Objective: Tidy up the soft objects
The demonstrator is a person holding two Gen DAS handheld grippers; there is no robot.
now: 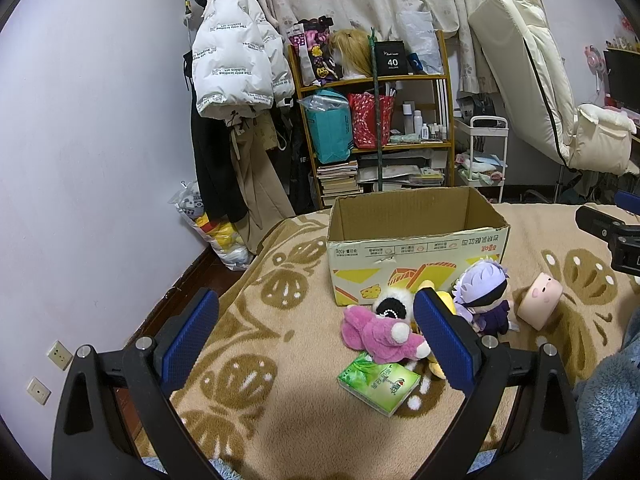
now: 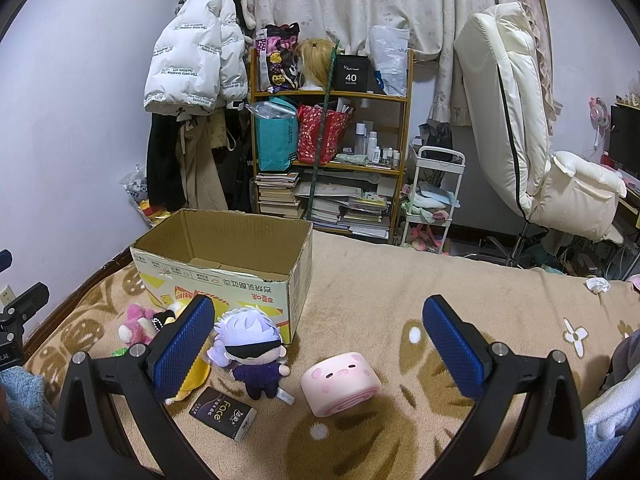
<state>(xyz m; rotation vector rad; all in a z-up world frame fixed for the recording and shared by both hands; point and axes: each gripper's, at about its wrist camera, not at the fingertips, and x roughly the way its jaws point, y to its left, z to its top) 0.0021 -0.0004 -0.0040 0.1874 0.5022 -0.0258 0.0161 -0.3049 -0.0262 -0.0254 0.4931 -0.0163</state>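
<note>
While both grippers hang above the beige patterned blanket [image 2: 380, 280] with their blue-padded jaws spread wide and holding nothing, the soft things lie scattered in front of the open cardboard box [image 1: 416, 248], which serves as the landmark. Its inside shows only bare cardboard from both views. Just before the box's printed front wall, the left gripper [image 1: 316, 340] frames a pink plush toy [image 1: 376, 336] lying on its side, with a black-and-white plush [image 1: 394, 304] touching it on the box side and a yellow plush [image 1: 440, 300] partly hidden behind the right-hand finger. On the near side of the pink plush, farther from the box, a green tissue pack [image 1: 378, 386] lies flat on the blanket. Toward the box's right front corner a lilac-haired doll [image 2: 250, 350] with a black blindfold and dark purple clothes sits almost against the cardboard. Beside the doll, a little farther from the box, a pink pig-faced cushion [image 2: 340, 380] rests tilted on its edge, lying between the fingers of the right gripper [image 2: 320, 348]. A dark tissue pack marked "Face" [image 2: 222, 414] lies flat near the doll's feet, on the side away from the box. Behind the box, beyond the bed, stands a wooden shelf [image 2: 332, 96] crowded with bags, bottles and books.
</note>
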